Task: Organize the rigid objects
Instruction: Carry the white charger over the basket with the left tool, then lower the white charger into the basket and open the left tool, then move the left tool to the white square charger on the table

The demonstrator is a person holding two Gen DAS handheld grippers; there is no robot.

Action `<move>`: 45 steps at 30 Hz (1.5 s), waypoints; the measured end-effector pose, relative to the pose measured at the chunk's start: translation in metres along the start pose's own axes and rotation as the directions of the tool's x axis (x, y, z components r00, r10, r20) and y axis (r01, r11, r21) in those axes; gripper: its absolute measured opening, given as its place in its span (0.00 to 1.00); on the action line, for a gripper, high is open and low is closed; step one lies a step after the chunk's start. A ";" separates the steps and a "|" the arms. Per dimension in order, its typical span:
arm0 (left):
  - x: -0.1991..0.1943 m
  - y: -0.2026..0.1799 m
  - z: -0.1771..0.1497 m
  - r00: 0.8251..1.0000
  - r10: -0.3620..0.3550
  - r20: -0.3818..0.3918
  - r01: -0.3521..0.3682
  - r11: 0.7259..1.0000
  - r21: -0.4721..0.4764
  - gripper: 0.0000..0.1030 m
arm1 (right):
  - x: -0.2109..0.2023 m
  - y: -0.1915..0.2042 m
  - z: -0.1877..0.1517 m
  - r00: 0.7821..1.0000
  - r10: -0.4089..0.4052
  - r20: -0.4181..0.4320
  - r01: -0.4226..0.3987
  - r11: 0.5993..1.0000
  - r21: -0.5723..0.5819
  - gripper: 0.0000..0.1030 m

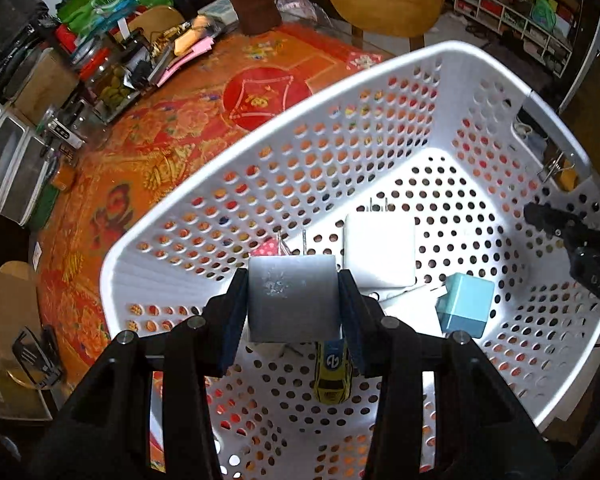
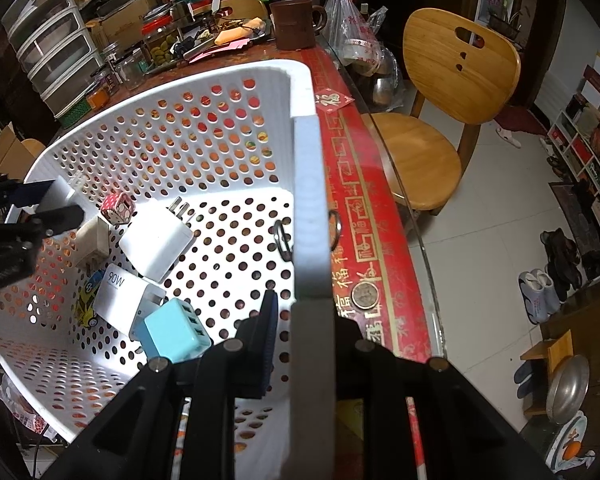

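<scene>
A white perforated basket (image 1: pixel 260 136) stands on the table. My left gripper (image 1: pixel 293 280) is shut on a greyish-white plug charger (image 1: pixel 292 304), prongs pointing away, held above the basket's inside. On the basket floor lie a white charger (image 1: pixel 380 252), a light blue cube charger (image 1: pixel 466 304), a yellow toy car (image 1: pixel 334 372) and a small pink patterned box (image 1: pixel 270 246). In the right wrist view my right gripper (image 2: pixel 306 308) is shut on the basket rim (image 2: pixel 310 200). There I also see a 90W charger (image 2: pixel 120 296), a beige plug (image 2: pixel 94 240) and the left gripper (image 2: pixel 40 208).
An orange-red cloth (image 1: pixel 180 128) covers the table. Jars (image 1: pixel 116 84), a brown mug (image 1: pixel 256 4) and clutter crowd its far side. A wooden chair (image 2: pixel 432 120) stands beside the table, a coin (image 2: pixel 366 295) lies near the basket, and a metal clip (image 1: pixel 556 168) hangs on the rim.
</scene>
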State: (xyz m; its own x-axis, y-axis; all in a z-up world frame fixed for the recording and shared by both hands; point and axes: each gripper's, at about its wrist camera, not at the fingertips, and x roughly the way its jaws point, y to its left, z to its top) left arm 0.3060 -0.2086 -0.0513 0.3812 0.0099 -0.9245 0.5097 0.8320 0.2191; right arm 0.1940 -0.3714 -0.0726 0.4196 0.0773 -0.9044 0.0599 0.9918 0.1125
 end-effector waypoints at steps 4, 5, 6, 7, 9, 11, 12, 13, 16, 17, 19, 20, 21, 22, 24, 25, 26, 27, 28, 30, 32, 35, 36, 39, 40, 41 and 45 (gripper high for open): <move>0.018 -0.004 0.001 0.999 0.002 -0.053 -0.001 1.000 0.019 0.40 | 0.000 0.000 0.000 1.000 0.000 0.000 0.000 1.000 -0.001 0.18; 0.023 -0.006 0.001 0.998 0.004 -0.068 -0.003 1.000 0.024 0.40 | 0.000 0.000 0.000 1.000 0.001 0.000 -0.001 1.000 -0.003 0.18; 0.026 -0.006 0.001 0.997 0.008 -0.079 -0.006 1.000 0.027 0.40 | 0.000 0.000 0.001 1.000 0.003 -0.001 -0.003 1.000 -0.003 0.18; 0.030 -0.008 0.001 0.996 0.012 -0.086 -0.009 0.999 0.031 0.40 | 0.000 0.000 0.001 1.000 0.003 0.000 -0.003 1.000 -0.003 0.18; 0.035 -0.011 0.000 0.994 0.023 -0.108 -0.018 0.999 0.047 0.40 | 0.000 0.000 0.001 1.000 0.005 0.000 -0.005 1.000 -0.002 0.18; 0.039 -0.013 0.000 0.993 0.011 -0.121 -0.004 0.998 0.058 0.40 | 0.000 0.000 0.001 1.000 0.006 0.000 -0.006 1.000 -0.002 0.18; 0.041 -0.014 0.000 0.992 0.005 -0.128 0.003 0.998 0.058 0.40 | 0.000 0.000 0.001 1.000 0.006 0.000 -0.006 1.000 -0.002 0.18; 0.042 -0.015 0.000 0.991 0.009 -0.131 -0.001 0.998 0.060 0.40 | 0.000 0.000 0.001 1.000 0.005 0.000 -0.005 1.000 -0.002 0.18; 0.046 -0.016 0.002 0.990 0.001 -0.143 0.008 0.998 0.058 0.40 | 0.000 0.000 0.001 1.000 0.006 0.000 -0.006 1.000 -0.002 0.18; 0.047 -0.016 0.002 0.989 -0.003 -0.145 0.011 0.998 0.054 0.40 | 0.000 0.000 0.001 1.000 0.006 0.000 -0.006 1.000 -0.002 0.18; 0.048 -0.015 0.003 0.989 -0.011 -0.147 0.019 0.999 0.050 0.40 | 0.000 0.000 0.001 1.000 0.008 0.001 -0.008 1.000 0.000 0.18; 0.049 -0.015 0.004 0.989 -0.012 -0.151 0.019 0.999 0.050 0.40 | 0.000 0.000 0.001 1.000 0.009 0.001 -0.009 1.000 0.000 0.18; 0.050 -0.015 0.004 0.988 -0.014 -0.154 0.022 0.998 0.051 0.40 | 0.000 0.000 0.001 1.000 0.010 0.001 -0.010 1.000 0.001 0.18; 0.050 -0.015 0.004 0.988 -0.016 -0.154 0.024 0.998 0.051 0.40 | 0.000 0.000 0.001 1.000 0.009 0.001 -0.009 1.000 0.001 0.18; 0.049 -0.015 0.004 0.988 -0.016 -0.153 0.024 0.998 0.055 0.40 | 0.000 0.000 0.000 1.000 0.008 0.001 -0.008 1.000 0.000 0.18; 0.050 -0.017 0.004 0.988 -0.014 -0.154 0.023 0.998 0.056 0.41 | 0.000 0.000 0.000 1.000 0.008 0.001 -0.008 1.000 0.001 0.18; 0.049 -0.017 0.004 0.989 -0.008 -0.149 0.017 0.998 0.058 0.46 | 0.000 0.000 0.000 1.000 0.008 0.001 -0.008 1.000 0.002 0.18; 0.046 -0.018 0.004 0.991 0.009 -0.137 0.000 0.998 0.064 0.58 | 0.000 0.000 0.000 1.000 0.007 0.002 -0.007 1.000 0.002 0.18; 0.043 -0.021 0.005 0.992 0.024 -0.122 -0.015 0.997 0.074 0.66 | 0.000 0.000 0.000 1.000 0.008 0.002 -0.008 1.000 0.002 0.18; 0.037 -0.024 0.005 0.995 0.039 -0.093 -0.031 0.995 0.091 0.85 | 0.000 0.000 0.000 1.000 0.008 0.001 -0.008 1.000 0.003 0.18; 0.033 -0.025 0.005 0.996 0.043 -0.084 -0.036 0.995 0.093 0.86 | 0.000 0.000 0.000 1.000 0.007 0.000 -0.007 1.000 0.002 0.18; 0.024 -0.023 0.002 0.997 0.037 -0.067 -0.031 0.996 0.089 0.86 | 0.000 0.000 0.000 1.000 0.006 -0.001 -0.006 1.000 0.002 0.18; 0.018 -0.020 -0.001 0.998 0.034 -0.054 -0.029 0.996 0.084 0.86 | 0.000 0.000 0.000 1.000 0.006 -0.001 -0.006 1.000 0.002 0.18; -0.001 -0.009 -0.010 1.000 0.017 -0.006 -0.016 0.999 0.051 0.87 | 0.000 0.000 0.000 1.000 0.006 0.000 -0.006 1.000 0.002 0.18; -0.010 -0.006 -0.016 1.000 0.014 0.011 -0.014 0.999 0.032 0.87 | 0.000 0.000 0.000 1.000 0.006 0.000 -0.006 1.000 0.002 0.18; -0.019 -0.002 -0.021 0.999 0.020 0.030 -0.020 1.000 0.013 0.87 | 0.000 0.000 0.000 1.000 0.005 -0.001 -0.005 1.000 0.002 0.18; -0.055 0.018 -0.048 0.995 0.044 0.094 -0.043 0.999 -0.010 0.88 | 0.000 0.000 0.000 1.000 0.007 -0.001 -0.007 1.000 0.002 0.18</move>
State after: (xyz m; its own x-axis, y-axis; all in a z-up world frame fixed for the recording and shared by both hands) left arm 0.2570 -0.1679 -0.0113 0.4740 -0.0056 -0.8805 0.4848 0.8364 0.2557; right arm 0.1942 -0.3718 -0.0722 0.4192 0.0842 -0.9040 0.0589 0.9911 0.1196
